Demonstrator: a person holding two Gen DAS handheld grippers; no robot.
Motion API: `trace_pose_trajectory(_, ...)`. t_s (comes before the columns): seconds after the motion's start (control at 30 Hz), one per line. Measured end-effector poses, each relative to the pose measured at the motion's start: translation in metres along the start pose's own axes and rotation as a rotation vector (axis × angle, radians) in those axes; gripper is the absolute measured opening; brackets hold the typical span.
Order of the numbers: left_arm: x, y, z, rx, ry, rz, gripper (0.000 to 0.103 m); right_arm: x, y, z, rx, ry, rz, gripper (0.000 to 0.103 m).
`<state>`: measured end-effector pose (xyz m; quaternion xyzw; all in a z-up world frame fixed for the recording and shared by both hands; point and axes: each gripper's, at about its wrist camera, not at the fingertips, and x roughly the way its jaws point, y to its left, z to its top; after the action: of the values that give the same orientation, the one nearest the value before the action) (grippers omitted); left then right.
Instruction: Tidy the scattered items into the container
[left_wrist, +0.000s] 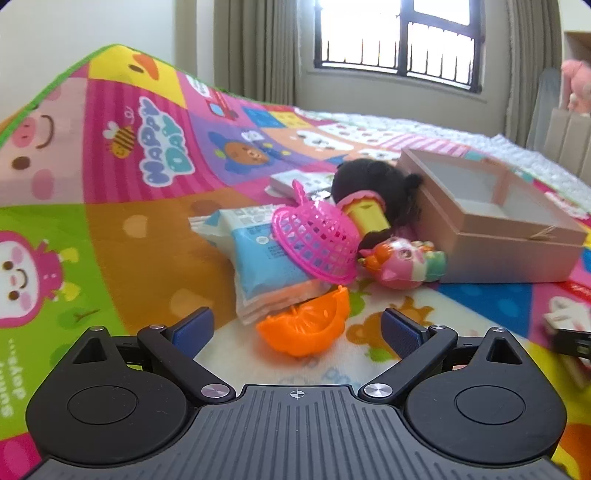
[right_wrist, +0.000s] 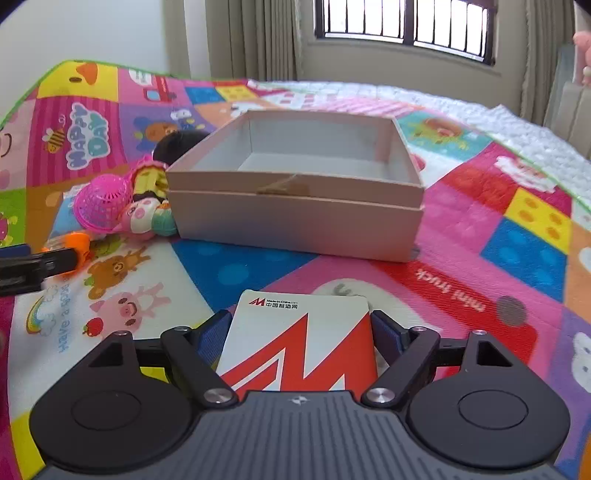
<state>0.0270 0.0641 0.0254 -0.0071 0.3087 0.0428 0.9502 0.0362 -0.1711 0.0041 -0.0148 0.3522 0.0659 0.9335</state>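
Left claw (left_wrist: 295, 328) sits spread wide, orange toy half (left_wrist: 304, 328) lying on the mat between its tips; looks light, stiff plastic, best pinched across the rim. Right claw (right_wrist: 299, 332) is clamped on a slick card pack (right_wrist: 299, 343), box (right_wrist: 295, 206) just beyond.

The box (right_wrist: 299, 221) looks like matt pink cardboard. The basket (left_wrist: 317, 243) and orange piece (left_wrist: 306, 328) beside it are glossy plastic. The card (right_wrist: 299, 350) is smooth printed paper, the mat (right_wrist: 480, 266) finely textured, the tongs (right_wrist: 299, 339) matt black plastic.
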Motion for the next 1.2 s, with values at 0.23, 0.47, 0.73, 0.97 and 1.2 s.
trace_pose_trajectory(0.23, 0.012, -0.006, -0.001, 0.021, 0.02, 0.018, 0.067, -0.037, 0.0, -0.011, -0.033, -0.105, -0.038, 0.081)
trace_pose_trajectory(0.47, -0.016, -0.008, -0.008, 0.078, -0.003, -0.026, 0.061, -0.081, -0.008, -0.014, -0.02, -0.187, -0.037, 0.081)
trace_pose_trajectory(0.73, -0.082, -0.037, -0.012, 0.177, -0.096, -0.241, 0.061, -0.127, -0.014, -0.016, -0.013, -0.279, -0.046, 0.081)
trace_pose_trajectory(0.97, -0.074, -0.068, 0.023, 0.234, -0.191, -0.353, 0.061, -0.144, -0.016, 0.006, -0.009, -0.345, -0.03, 0.081)
trace_pose_trajectory(1.2, -0.001, -0.098, 0.097, 0.249, -0.252, -0.418, 0.062, -0.085, -0.023, 0.097, 0.045, -0.37, -0.003, 0.081)
